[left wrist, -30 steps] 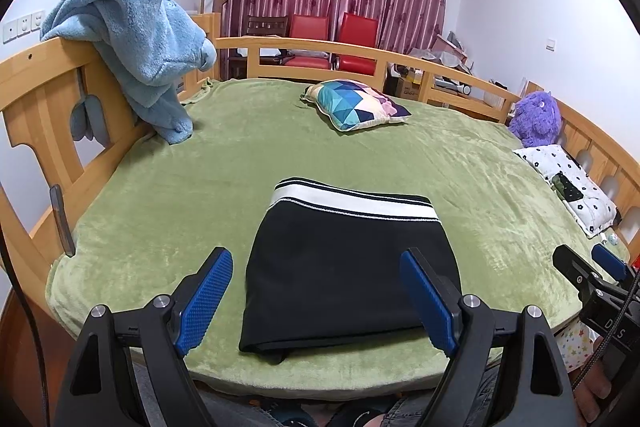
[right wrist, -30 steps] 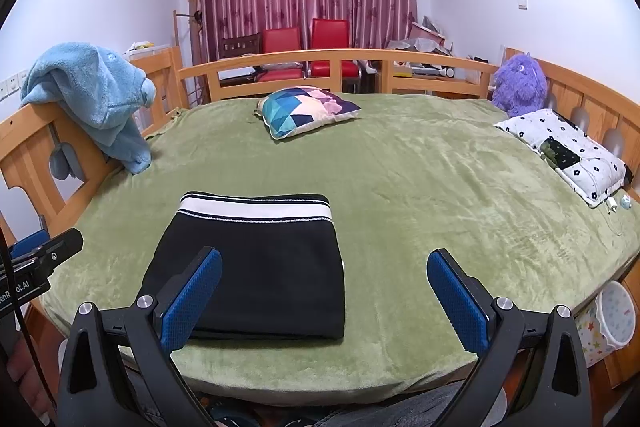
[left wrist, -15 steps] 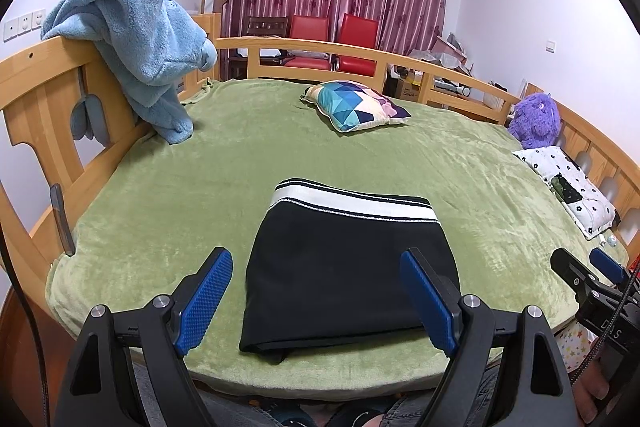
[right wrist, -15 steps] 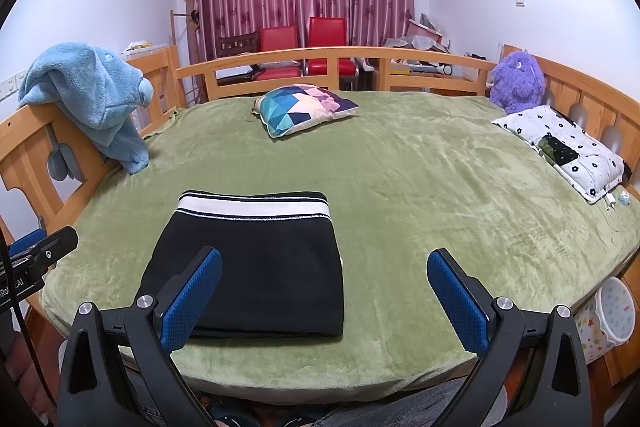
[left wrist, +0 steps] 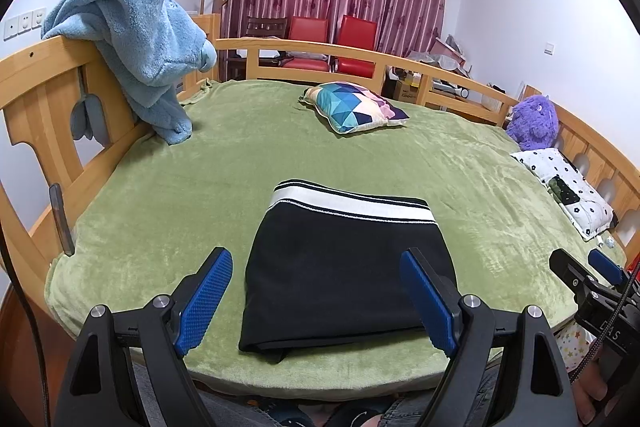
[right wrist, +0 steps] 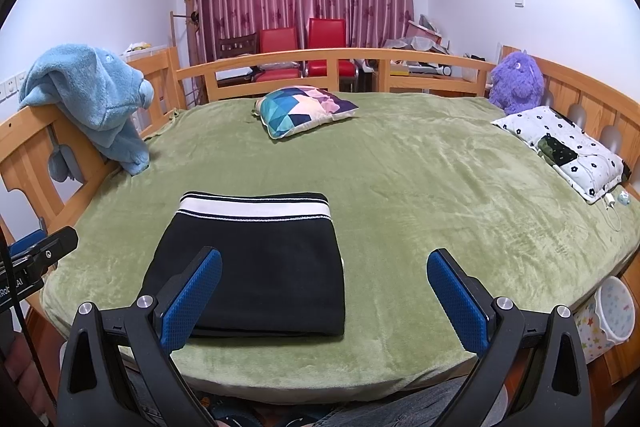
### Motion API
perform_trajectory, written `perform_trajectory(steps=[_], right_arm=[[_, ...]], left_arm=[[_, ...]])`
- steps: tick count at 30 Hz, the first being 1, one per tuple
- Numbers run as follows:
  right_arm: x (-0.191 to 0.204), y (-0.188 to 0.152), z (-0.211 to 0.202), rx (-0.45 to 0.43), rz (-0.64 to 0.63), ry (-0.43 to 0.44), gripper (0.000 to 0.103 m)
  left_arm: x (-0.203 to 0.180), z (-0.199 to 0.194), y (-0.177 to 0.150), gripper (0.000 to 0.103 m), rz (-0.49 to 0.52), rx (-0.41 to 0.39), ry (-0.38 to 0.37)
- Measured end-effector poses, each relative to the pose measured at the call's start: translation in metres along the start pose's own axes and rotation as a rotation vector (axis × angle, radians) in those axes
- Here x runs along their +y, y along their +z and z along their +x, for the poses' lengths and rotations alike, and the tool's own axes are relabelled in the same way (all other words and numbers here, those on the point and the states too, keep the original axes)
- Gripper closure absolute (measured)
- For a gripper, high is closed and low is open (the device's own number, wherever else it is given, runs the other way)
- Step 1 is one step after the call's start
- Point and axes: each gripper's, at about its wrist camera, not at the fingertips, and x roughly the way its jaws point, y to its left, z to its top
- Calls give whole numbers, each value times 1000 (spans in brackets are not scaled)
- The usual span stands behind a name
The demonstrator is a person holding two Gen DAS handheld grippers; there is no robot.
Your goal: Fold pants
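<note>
The left tool (left wrist: 318,301) is held wide open and empty, above the near edge of the bed (left wrist: 168,195). The black pants (left wrist: 340,263) lie folded into a compact rectangle near that same edge, white-striped waistband on the far side. The right tool (right wrist: 324,301) is likewise spread wide, gripping nothing. If a pad were dragged across the top layer, the fold could be pulled open or the bundle slid off that edge.

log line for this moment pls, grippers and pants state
left gripper: open, holds nothing | right gripper: open, holds nothing | folded black pants with white striped waistband: flat on green fleece blanket, untouched
</note>
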Motion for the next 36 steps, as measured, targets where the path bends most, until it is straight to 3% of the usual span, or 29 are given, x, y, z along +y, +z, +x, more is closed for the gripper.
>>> perform_trajectory(steps=[36], right_arm=[[11, 0, -9, -9, -4, 5, 2]], left_arm=[[-6, -3, -2, 17, 2, -6, -4]])
